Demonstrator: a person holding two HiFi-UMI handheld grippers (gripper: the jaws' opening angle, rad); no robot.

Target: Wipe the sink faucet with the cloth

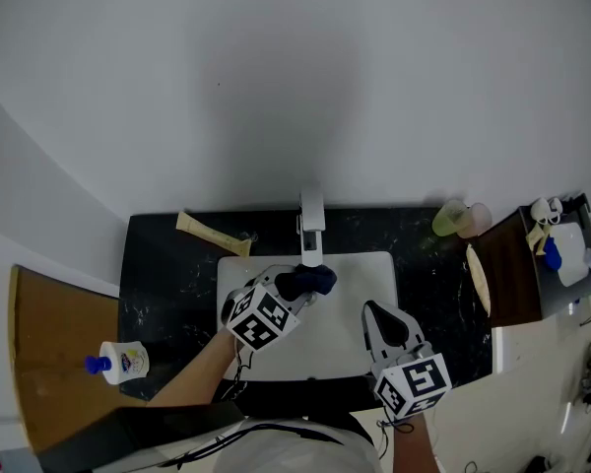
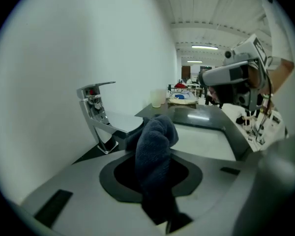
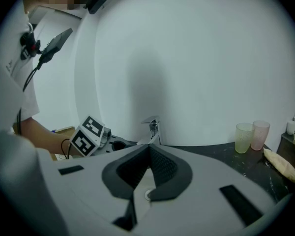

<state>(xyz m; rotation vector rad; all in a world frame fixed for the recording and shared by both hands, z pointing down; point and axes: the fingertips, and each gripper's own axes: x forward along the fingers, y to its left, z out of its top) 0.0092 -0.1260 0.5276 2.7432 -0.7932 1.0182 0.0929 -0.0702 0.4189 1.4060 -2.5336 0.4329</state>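
A chrome faucet (image 1: 311, 227) stands at the back rim of the white sink (image 1: 374, 269). My left gripper (image 1: 297, 289) is shut on a dark blue cloth (image 1: 312, 281), which hangs bunched just in front of the spout. In the left gripper view the cloth (image 2: 155, 146) fills the gap between the jaws, and the faucet (image 2: 96, 112) stands close on the left, apart from it. My right gripper (image 1: 375, 310) hovers over the sink's right half, shut with nothing in it. In the right gripper view its tips (image 3: 148, 149) meet below the faucet (image 3: 152, 129).
A black counter (image 1: 167, 274) surrounds the sink. A yellow-green cup (image 1: 450, 218) and a pink cup (image 1: 478, 219) stand at the back right. A beige object (image 1: 212, 233) lies at the back left. A bottle with a blue cap (image 1: 121, 361) lies on the wooden board on the left.
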